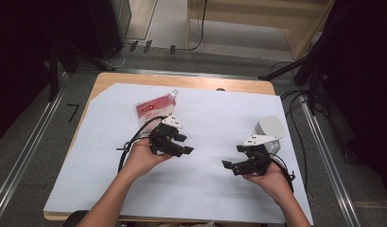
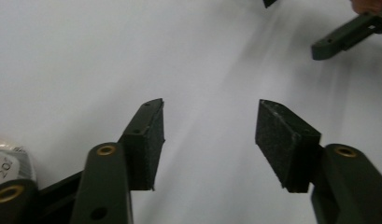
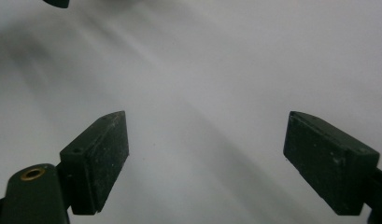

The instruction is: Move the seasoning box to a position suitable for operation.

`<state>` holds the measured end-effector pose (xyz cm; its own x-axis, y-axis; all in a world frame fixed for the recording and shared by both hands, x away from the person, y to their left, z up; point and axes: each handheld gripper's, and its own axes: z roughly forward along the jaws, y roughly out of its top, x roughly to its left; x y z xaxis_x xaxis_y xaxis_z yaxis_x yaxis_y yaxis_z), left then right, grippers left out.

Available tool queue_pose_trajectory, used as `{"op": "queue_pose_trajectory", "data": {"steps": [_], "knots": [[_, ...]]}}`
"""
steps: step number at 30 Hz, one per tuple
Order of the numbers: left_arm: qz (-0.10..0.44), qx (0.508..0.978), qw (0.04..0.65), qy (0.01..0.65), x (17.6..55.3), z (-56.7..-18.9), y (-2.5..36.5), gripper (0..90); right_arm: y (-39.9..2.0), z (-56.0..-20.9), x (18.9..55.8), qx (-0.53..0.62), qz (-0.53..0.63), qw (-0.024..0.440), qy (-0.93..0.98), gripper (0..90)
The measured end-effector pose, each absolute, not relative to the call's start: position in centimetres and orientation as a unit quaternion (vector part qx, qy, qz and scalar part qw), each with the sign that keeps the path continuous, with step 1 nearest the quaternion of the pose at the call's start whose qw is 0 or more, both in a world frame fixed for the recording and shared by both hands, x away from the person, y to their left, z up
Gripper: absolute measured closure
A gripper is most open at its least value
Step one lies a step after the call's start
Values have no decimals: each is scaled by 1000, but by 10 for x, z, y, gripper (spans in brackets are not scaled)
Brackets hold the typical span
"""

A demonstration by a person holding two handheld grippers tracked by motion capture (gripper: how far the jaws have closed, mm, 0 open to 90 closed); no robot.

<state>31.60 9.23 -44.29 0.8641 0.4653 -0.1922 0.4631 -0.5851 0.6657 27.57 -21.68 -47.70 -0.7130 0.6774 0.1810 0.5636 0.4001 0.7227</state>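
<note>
A red-and-white spouted pouch lies flat on the white sheet covering the table, just behind the left gripper, whose jaws are spread with nothing between them. At right, the right gripper is likewise released, a white roll just behind it.
</note>
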Motion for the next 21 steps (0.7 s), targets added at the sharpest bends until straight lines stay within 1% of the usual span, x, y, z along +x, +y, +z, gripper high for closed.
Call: {"op": "queue_pose_trajectory", "data": {"steps": [3,5,6,7,10,12,14,16,18,21], "knots": [[-6,894,370,253,316,-442,93,349,-217,-475,275,378,411,68,827,162],[-6,891,380,249,315,-439,94,317,-217,-474,275,381,414,67,824,200],[-6,891,380,249,315,-439,94,298,-217,-474,275,381,414,67,824,200],[-23,887,389,249,315,-438,96,283,-218,-472,274,383,418,71,821,239],[-52,879,396,260,316,-438,99,258,-220,-469,274,384,429,73,814,277],[-48,879,398,259,315,-438,100,259,-221,-468,273,383,430,77,814,298],[-33,884,393,253,313,-436,100,270,-222,-467,273,381,434,76,813,315],[-27,888,387,246,312,-435,100,308,-222,-467,273,379,439,70,812,332],[-14,893,383,237,310,-434,99,323,-223,-467,273,380,437,69,812,336],[-15,894,383,234,309,-434,98,326,-223,-467,273,380,433,69,815,336]]}}
